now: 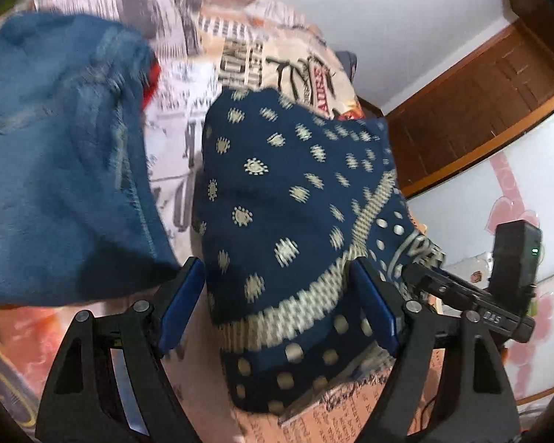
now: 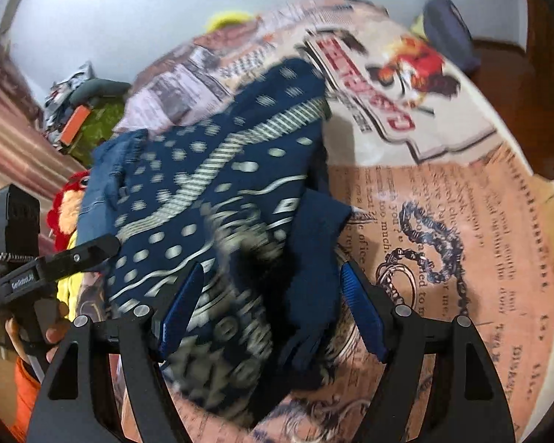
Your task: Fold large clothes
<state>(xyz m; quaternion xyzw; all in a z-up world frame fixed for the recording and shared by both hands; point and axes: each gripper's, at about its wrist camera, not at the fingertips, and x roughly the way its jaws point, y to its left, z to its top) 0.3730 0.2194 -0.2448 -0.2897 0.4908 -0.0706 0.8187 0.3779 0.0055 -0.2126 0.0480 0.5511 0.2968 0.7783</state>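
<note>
Left wrist: left gripper (image 1: 277, 284) jaws wide apart, navy cream-patterned knit garment (image 1: 288, 199) bunched between them, unpinched; blue denim cloth (image 1: 55, 155) to its left. Right gripper (image 2: 273, 284) likewise spread over it.

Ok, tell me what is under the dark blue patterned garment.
The patterned garment lies bunched on the newspaper-print bedsheet, partly over a blue denim piece. Anything beneath its middle is covered.
</note>
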